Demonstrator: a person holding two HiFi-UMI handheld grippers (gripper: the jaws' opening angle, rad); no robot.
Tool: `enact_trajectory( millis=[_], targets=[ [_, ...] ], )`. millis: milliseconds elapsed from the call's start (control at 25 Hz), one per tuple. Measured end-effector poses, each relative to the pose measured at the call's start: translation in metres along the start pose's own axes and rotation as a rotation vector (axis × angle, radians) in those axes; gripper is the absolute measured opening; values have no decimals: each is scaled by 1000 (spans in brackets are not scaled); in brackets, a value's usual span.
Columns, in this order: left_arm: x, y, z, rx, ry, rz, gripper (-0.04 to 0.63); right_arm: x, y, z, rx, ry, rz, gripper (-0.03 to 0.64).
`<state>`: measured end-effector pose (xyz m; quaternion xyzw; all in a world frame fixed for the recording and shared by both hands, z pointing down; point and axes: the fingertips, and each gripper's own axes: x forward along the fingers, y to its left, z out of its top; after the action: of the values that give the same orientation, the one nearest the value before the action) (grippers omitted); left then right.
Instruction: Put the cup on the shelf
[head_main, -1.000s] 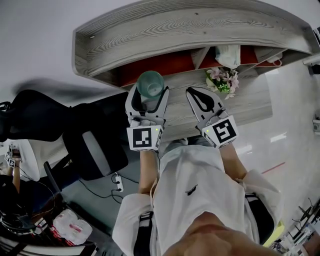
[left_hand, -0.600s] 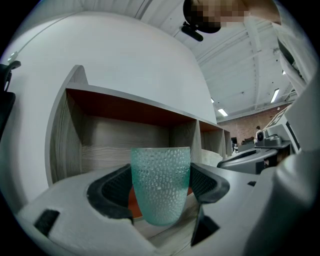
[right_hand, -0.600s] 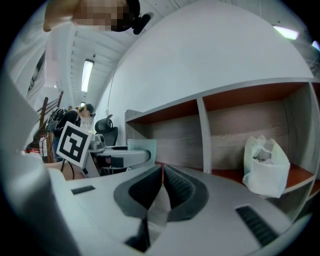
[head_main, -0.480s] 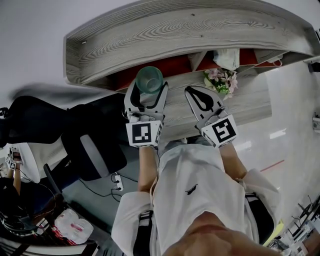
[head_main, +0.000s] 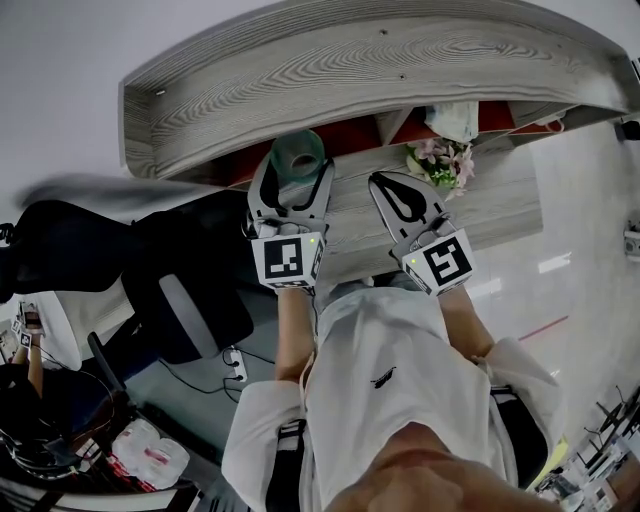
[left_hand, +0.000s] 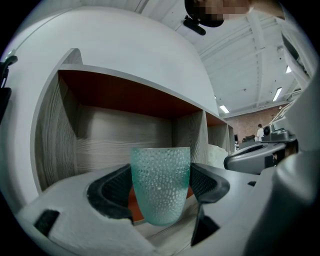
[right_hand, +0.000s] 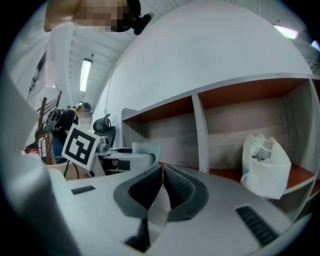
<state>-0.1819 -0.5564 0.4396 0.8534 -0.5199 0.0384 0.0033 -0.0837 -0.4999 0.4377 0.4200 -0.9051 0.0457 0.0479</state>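
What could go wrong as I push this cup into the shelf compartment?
1. The teal dimpled glass cup narrows toward its base, and the left tongs hold it by its sides; it could slip down if the grip loosens or tilts.
2. The grey wooden shelf has an upright divider just right of the cup; drifting right may knock the cup against it.
3. The cup does not look seated yet, so releasing now could tip it.

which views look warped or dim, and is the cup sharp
Head view: dim, shelf bowed by the lens. Left gripper view: fisheye, dark corners, cup sharp. Right gripper view: fisheye too, bag clear, ceiling light bright.
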Motion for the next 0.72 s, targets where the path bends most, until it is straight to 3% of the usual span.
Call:
enact_trajectory(
  millis=[720],
  targets=[
    [21,7,-15,20,61,11,374,9,-5,-3,13,9,-1,37]
  ],
)
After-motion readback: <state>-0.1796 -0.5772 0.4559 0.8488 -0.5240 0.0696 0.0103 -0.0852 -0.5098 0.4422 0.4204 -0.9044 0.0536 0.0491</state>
